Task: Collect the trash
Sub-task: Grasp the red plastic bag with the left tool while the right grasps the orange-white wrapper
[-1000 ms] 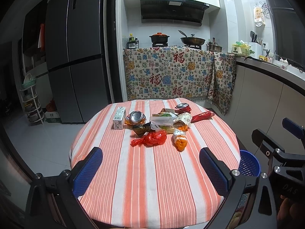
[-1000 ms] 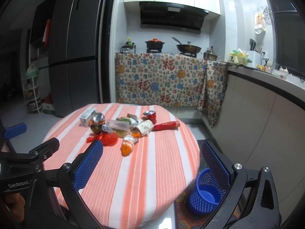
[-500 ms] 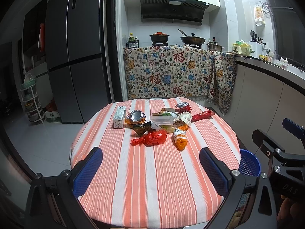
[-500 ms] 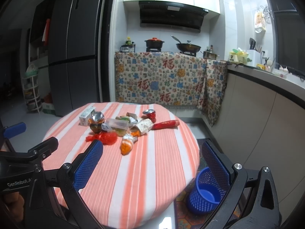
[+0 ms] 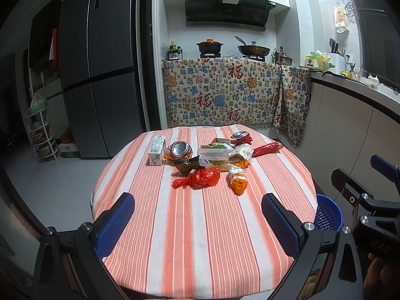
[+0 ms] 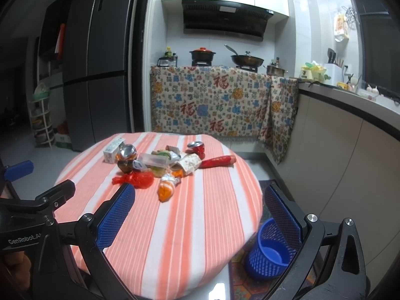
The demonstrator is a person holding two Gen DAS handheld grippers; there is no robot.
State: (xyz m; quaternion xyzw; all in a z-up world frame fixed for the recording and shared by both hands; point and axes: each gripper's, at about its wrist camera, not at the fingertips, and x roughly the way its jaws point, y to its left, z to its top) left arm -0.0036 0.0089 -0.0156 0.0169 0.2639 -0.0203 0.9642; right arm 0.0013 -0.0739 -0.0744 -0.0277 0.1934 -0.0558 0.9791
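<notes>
Orange-and-white striped cloth: it covers the round worktop (image 5: pixel 200 225); all the trash lies in one heap at its far middle, ahead of both pairs of fingers and well apart from them.
Left gripper (image 5: pixel 197 221): blue-padded fingers spread wide, nothing between them, over the near edge of the worktop.
Carton (image 5: pixel 157 150): white, leftmost in the heap, ahead of the left finger; its print is too small to read.
Crushed can (image 5: pixel 179 149): just right of the carton, silver end facing the camera.
Red bag (image 5: pixel 200 178): knotted plastic, nearest item to the left gripper, dead ahead.
Orange packet (image 5: pixel 237 180): just right of the red bag.
Red wrapper (image 5: pixel 267 148): far right of the heap.
Blue basket (image 6: pixel 271 250): on the floor past the worktop's right edge, showing beside the right gripper's right finger.
Right gripper (image 6: pixel 200 218): fingers likewise spread and empty.
Change: over the last second both views hardly shifted and nothing left the heap; I judge collecting has not begun.
Writing: "GenRobot" on the left gripper's body in the right view; "DAS" on the right gripper's body in the left view.
</notes>
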